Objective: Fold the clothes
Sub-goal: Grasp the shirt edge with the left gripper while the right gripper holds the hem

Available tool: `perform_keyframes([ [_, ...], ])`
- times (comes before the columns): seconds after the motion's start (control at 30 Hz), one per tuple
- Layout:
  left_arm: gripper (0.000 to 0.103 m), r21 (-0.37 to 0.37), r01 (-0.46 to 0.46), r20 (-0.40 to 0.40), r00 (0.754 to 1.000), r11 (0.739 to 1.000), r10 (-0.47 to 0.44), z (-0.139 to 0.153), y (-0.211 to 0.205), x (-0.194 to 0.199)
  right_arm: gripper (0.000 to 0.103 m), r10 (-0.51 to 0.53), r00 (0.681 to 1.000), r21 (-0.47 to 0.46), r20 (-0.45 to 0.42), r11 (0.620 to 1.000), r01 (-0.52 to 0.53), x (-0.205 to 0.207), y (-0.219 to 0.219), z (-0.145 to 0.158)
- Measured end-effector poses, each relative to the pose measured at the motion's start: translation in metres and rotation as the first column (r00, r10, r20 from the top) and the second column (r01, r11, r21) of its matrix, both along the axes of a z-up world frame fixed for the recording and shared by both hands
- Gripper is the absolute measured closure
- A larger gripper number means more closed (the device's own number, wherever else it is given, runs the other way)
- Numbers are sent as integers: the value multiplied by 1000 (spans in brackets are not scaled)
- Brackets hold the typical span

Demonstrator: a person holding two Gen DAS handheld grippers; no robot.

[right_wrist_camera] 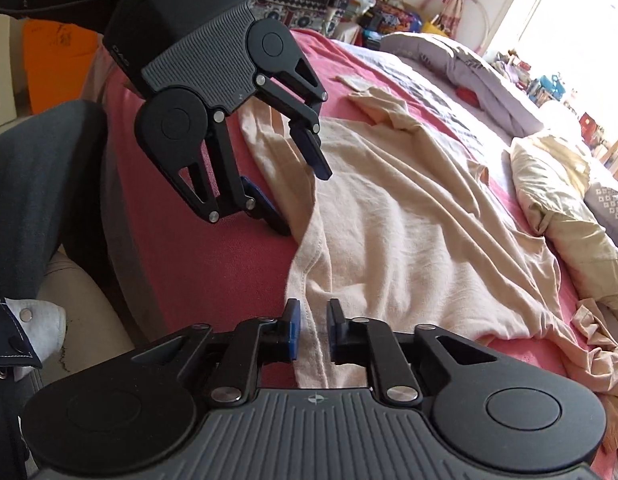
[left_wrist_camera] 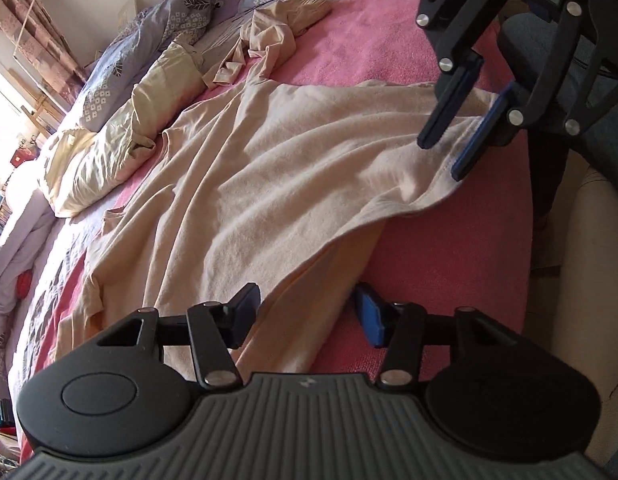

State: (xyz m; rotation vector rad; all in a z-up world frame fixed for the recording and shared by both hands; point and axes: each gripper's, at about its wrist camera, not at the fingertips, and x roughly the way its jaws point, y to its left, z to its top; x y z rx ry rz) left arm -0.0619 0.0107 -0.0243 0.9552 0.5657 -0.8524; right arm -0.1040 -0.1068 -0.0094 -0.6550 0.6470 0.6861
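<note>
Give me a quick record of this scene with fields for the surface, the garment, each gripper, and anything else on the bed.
surface: pink bed cover
garment: beige shirt spread out, wrinkled, near hem partly lifted
left gripper: jaws apart, straddling the shirt's hem, pads not pressing
right gripper: jaws apart around the hem edge, no clear pinch
other items: yellow pillow, crumpled beige garment, patterned duvet

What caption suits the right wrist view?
Both grippers straddle the hem of a beige shirt on a pink bed.
</note>
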Motion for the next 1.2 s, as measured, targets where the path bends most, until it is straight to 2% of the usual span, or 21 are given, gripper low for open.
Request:
perform_keyframes([
  [0.03,42,4,-3,16,1000,1000,3,-1,-1,-1,49,3,1000,3,24,1000,-3,-1,4,-2],
  [0.07,29,7,-17,38,999,1000,16,-2,-2,-1,40,8,999,5,48,1000,-8,-3,8,-3],
  [0.1,8,9,-36,59,998,999,35,-3,-4,1,40,12,997,-4,72,1000,-12,-2,13,-6],
  [0.13,1,5,-51,51,997,999,50,-2,-5,6,41,16,995,-20,95,1000,-14,-1,19,-10],
  [0.23,0,-8,-95,28,995,995,95,-2,-7,20,46,9,992,-56,124,998,-2,7,32,-21],
  [0.27,0,-13,-107,13,994,994,107,-1,-7,24,60,-3,994,-61,113,998,10,11,35,-25],
  [0.3,2,-19,-115,-16,993,993,115,1,-6,28,89,-23,995,-62,96,998,29,17,36,-27],
  [0.33,3,-28,-118,-40,992,993,117,3,-4,31,98,-46,996,-61,77,997,51,22,35,-28],
  [0.4,4,-56,-102,-54,994,993,99,7,-1,29,97,-65,995,-32,79,997,67,25,30,-19],
  [0.47,0,-80,-87,-59,995,993,83,10,2,28,97,-70,992,-3,107,998,70,20,24,-4],
  [0.57,0,-56,-76,-20,997,996,75,0,-5,23,98,-65,989,19,134,998,63,15,16,14],
  [0.67,1,-85,-105,7,994,991,106,-2,-8,19,98,-54,987,23,148,998,51,13,10,27],
  [0.73,16,-100,-132,-13,991,986,131,0,-7,14,98,-48,990,13,132,999,47,11,7,27],
  [0.8,40,-93,-136,-22,991,986,135,1,-6,6,98,-34,994,3,100,999,34,10,5,21],
  [0.83,43,-82,-132,-19,991,988,131,0,-6,0,98,-25,996,2,81,1000,25,7,5,18],
  [0.87,53,-64,-125,-11,992,990,124,0,-7,-5,98,-16,998,3,62,1000,16,4,5,16],
  [0.93,80,-29,-122,-11,993,992,122,0,-8,-14,98,3,1000,6,27,1000,-3,-3,6,11],
  [0.97,102,-9,-123,-11,992,992,123,0,-8,-18,98,15,1000,7,13,1000,-15,-6,6,9],
  [1.1,103,26,-121,-18,992,992,122,1,-3,-28,98,86,994,38,-66,996,-83,-18,2,4],
  [1.2,103,24,-146,-46,988,989,147,3,3,-31,97,70,997,-18,-16,997,-70,-25,4,-2],
])
